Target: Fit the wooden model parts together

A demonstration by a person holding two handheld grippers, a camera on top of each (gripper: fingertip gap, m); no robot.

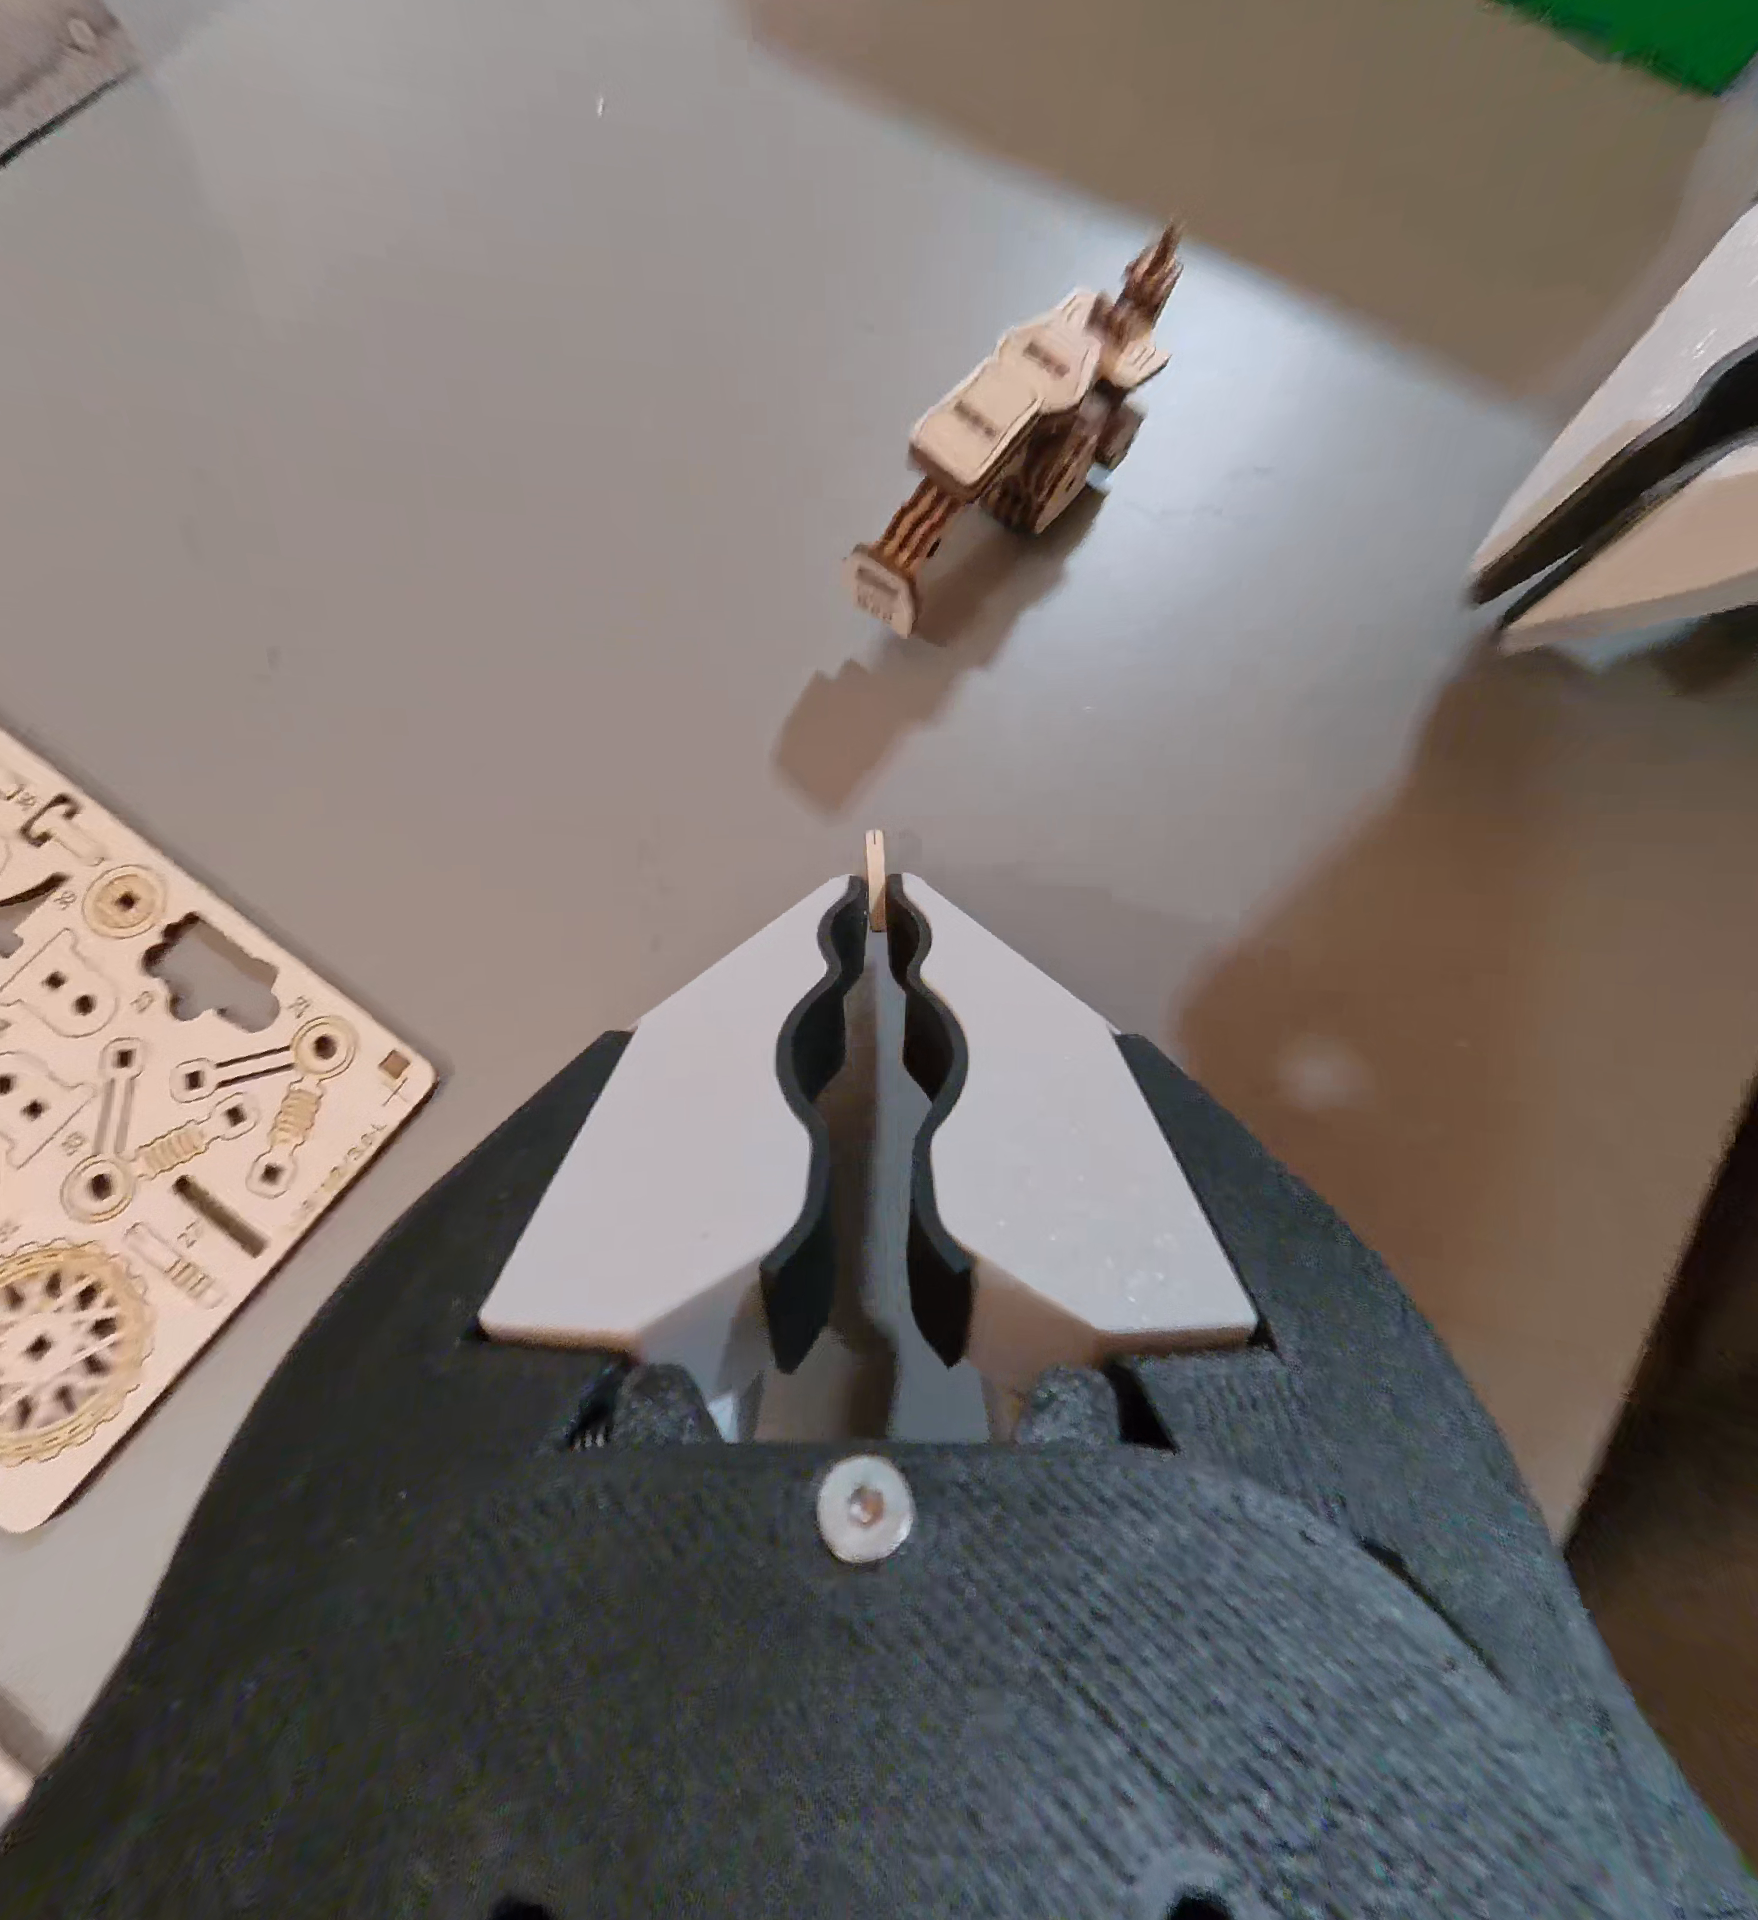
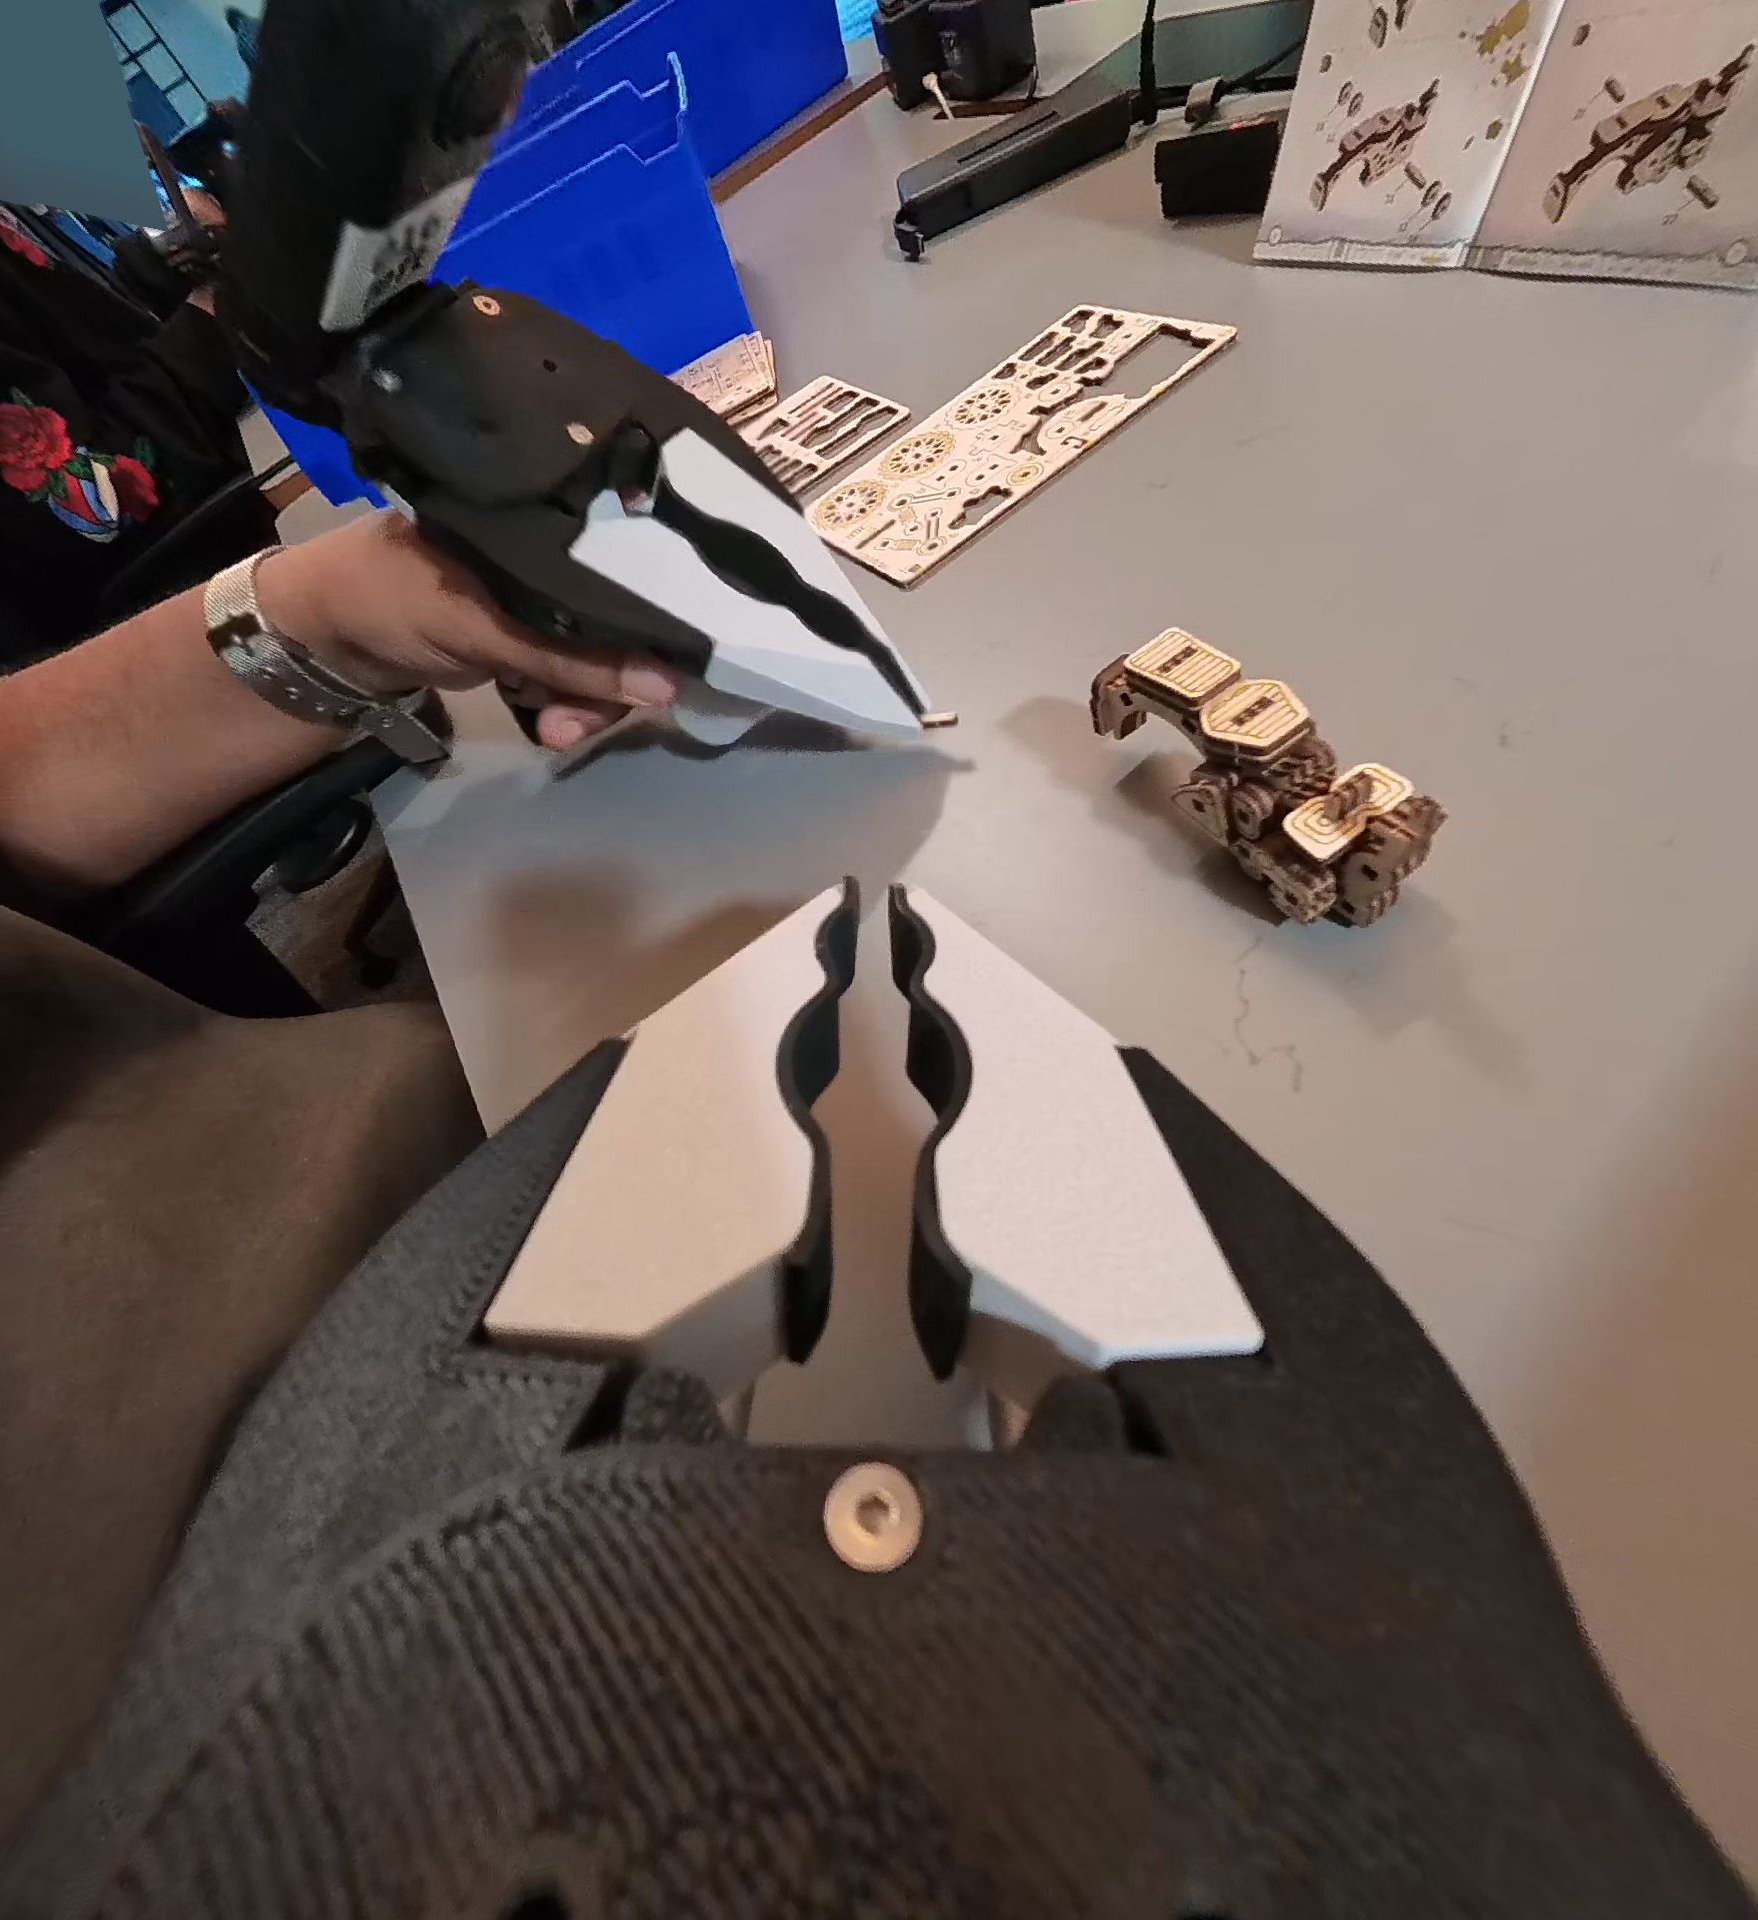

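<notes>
Your left hand-held gripper (image 1: 876, 896) pinches a tiny wooden piece (image 1: 876, 878) above the tabletop (image 1: 439, 468), near the wooden model (image 1: 1020, 436), while your right hand-held gripper (image 2: 870, 902) sits slightly apart, holding nothing.

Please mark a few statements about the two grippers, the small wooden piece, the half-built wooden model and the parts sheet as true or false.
1. The left gripper pinches a small flat wooden piece at its fingertips. True.
2. The right gripper holds the brown, half-built wooden model. False: its jaws hold nothing, slightly parted; the model stands alone on the grey table.
3. The flat, pale laser-cut wooden parts sheet lies on the table. True.
4. Every part has been punched out of that sheet. False: spoked wheels and rods remain in it.
</notes>
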